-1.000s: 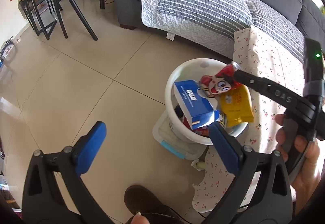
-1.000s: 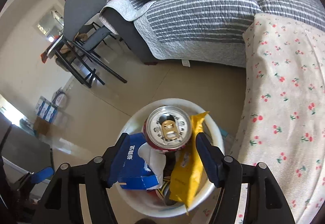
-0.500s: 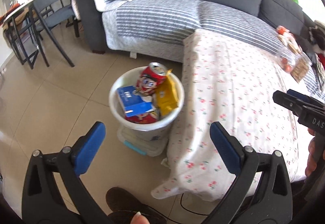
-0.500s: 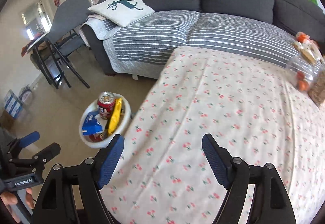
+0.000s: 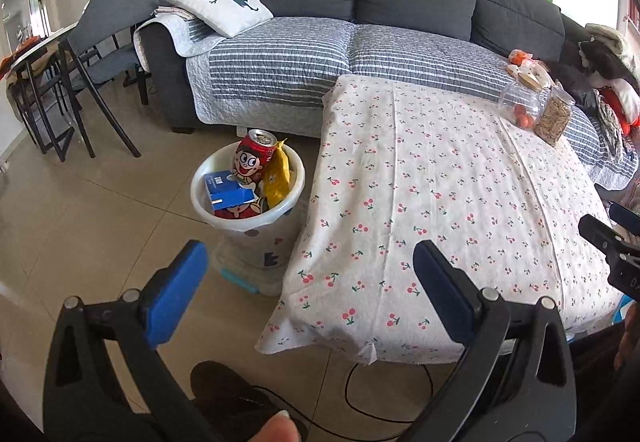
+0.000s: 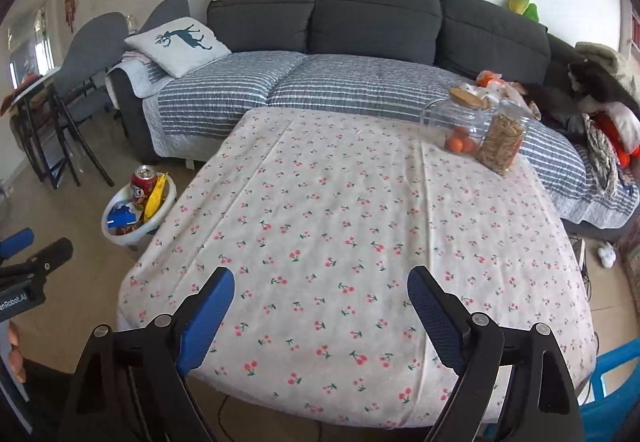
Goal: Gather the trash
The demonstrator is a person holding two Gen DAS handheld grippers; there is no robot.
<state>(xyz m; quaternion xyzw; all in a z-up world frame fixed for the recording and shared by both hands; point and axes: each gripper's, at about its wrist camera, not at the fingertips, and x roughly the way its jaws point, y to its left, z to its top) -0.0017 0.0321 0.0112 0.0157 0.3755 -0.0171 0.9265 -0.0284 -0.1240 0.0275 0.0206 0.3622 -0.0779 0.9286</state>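
The white plastic waste bin [image 5: 294,177] stands on the tiled floor just beside the left edge of the low table under its cherry-print cloth [image 5: 440,201], close enough that rubbish can be dropped in from the table without a walk. It is heaped above its rim: a red drinks can with a cartoon face [image 5: 254,157] stands upright at the back, a yellow foil packet [image 5: 278,173] leans against it, and a blue cardboard carton [image 5: 226,191] lies tilted in front (there is more red packaging beneath, too buried to identify). The bin rests on a shallow clear box with a blue clip [image 5: 240,276].

The left gripper [image 5: 306,282] hangs over the near corner of the table and the floor, its blue-padded fingers [image 5: 176,290] spread wide with nothing between them. The right gripper [image 6: 320,302] is held above the near edge of the cloth, fingers likewise wide apart and empty. Both sit well back from the bin, which suggests a survey of the room, not a reach.

On the cloth only two clear glass jars [image 6: 476,133] remain at the far right corner, one with small red fruit, one with brown snacks; these look like kept food, not litter, so the collecting appears essentially done.
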